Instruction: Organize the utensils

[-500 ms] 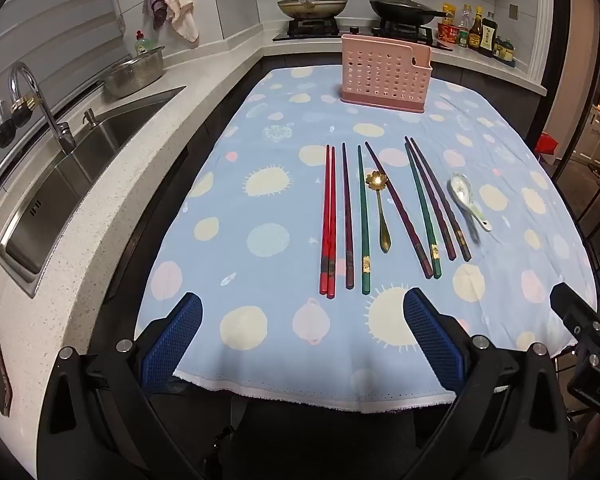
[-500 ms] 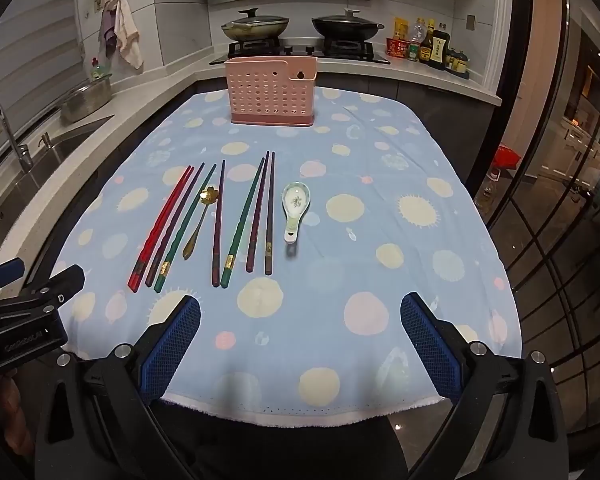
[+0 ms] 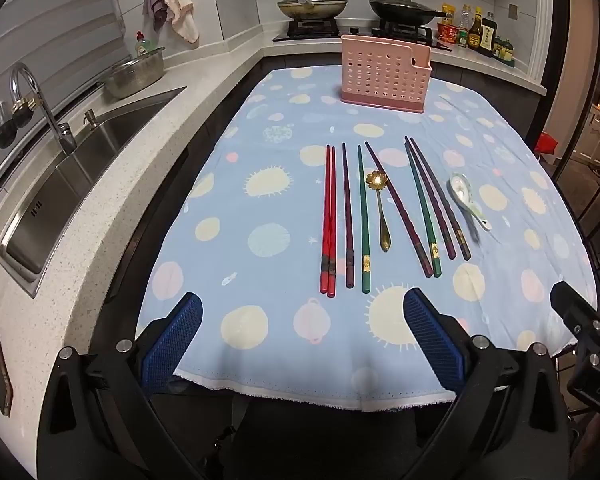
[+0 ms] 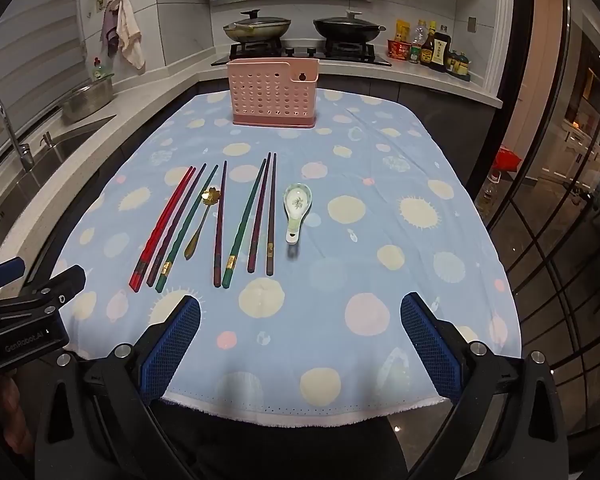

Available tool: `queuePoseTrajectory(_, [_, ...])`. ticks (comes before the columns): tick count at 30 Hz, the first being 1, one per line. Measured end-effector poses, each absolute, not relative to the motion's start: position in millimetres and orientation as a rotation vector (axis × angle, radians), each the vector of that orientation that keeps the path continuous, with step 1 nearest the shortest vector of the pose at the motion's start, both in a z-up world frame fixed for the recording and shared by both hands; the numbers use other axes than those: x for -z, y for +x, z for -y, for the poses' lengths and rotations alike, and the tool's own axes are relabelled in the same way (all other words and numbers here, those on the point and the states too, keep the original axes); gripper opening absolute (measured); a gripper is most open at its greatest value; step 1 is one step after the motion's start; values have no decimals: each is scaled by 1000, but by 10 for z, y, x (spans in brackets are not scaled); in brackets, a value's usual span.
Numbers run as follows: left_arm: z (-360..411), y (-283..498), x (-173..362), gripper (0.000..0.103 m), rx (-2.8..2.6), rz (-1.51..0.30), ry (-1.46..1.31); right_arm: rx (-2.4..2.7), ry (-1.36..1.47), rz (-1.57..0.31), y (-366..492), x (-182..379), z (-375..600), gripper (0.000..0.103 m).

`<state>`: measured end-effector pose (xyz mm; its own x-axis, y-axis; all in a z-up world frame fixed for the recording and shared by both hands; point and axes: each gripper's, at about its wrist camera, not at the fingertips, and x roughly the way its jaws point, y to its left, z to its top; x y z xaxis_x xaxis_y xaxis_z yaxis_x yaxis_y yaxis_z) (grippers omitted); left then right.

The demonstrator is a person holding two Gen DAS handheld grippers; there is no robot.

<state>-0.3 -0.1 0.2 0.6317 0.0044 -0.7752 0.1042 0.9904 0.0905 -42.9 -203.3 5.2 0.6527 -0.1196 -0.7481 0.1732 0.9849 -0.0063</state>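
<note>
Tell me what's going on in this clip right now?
A person holds a gripper in each hand over the near edge of a table with a dotted blue cloth. Both the left gripper and the right gripper are open and empty. Nothing has been picked up: the chopsticks, a gold spoon and a ceramic spoon lie in a row, and the pink holder stands at the far end.
</note>
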Motion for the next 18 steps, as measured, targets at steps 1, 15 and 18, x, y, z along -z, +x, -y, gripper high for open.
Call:
queuePoseTrajectory(1, [0, -3, -3, 96, 58, -886, 130, 166, 67, -844, -429, -54, 2032, 96])
queuePoseTrajectory(15, [3, -2, -1, 96, 57, -885, 131, 164, 59, -836, -413, -96, 2005, 96])
queuePoseTrajectory(18, [3, -2, -1, 96, 58, -886, 131, 165, 59, -835, -426, -80, 1993, 96])
